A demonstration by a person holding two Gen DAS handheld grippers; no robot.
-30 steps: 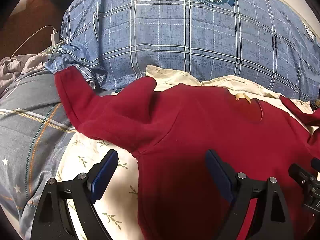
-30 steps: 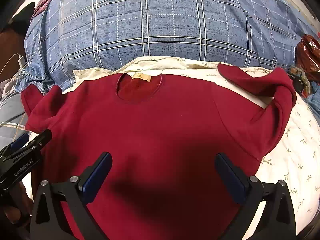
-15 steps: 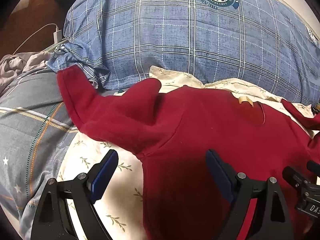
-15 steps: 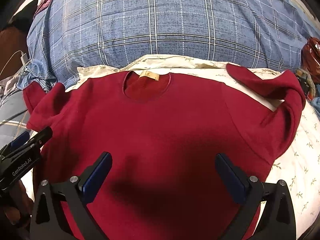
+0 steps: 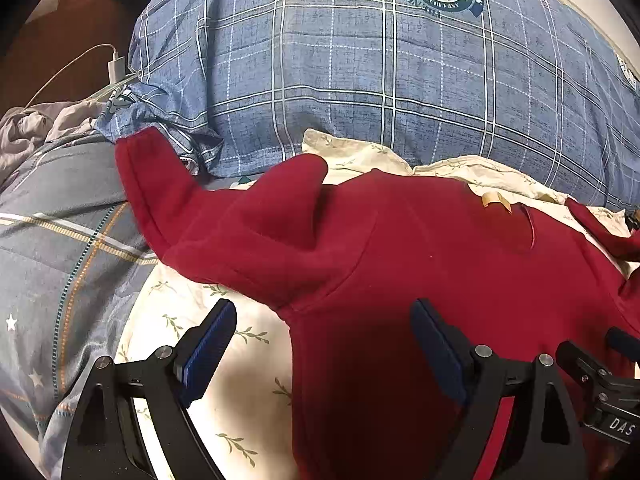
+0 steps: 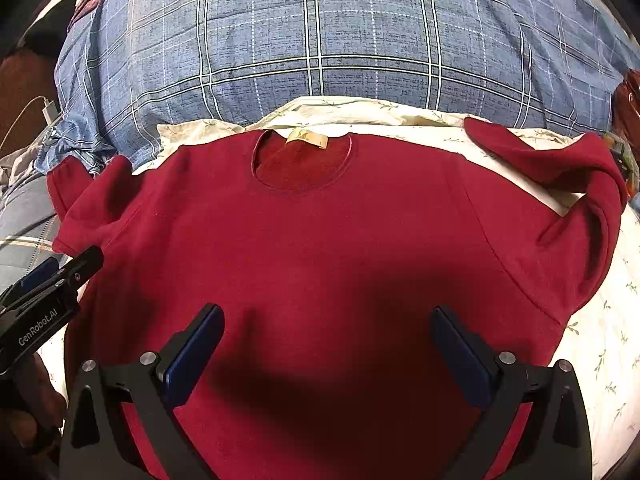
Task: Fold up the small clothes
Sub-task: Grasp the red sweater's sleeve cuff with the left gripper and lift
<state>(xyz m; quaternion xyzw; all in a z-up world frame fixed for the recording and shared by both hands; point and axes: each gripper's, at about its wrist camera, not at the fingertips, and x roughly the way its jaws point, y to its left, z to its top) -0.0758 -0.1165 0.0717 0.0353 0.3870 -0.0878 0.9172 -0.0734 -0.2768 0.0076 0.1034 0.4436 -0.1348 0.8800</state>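
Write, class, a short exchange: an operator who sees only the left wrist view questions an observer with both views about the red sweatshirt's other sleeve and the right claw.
Operator: I see the left sleeve of the sweatshirt bunched up near me. How does the other sleeve lie?
Observer: The right sleeve is doubled back on itself, with its cuff pointing toward the collar, and lies on the floral sheet.
Operator: Only the edge of the right claw shows here. Is it gripping anything?
Observer: No. The right claw is open over the sweatshirt's chest, with nothing between its fingers.
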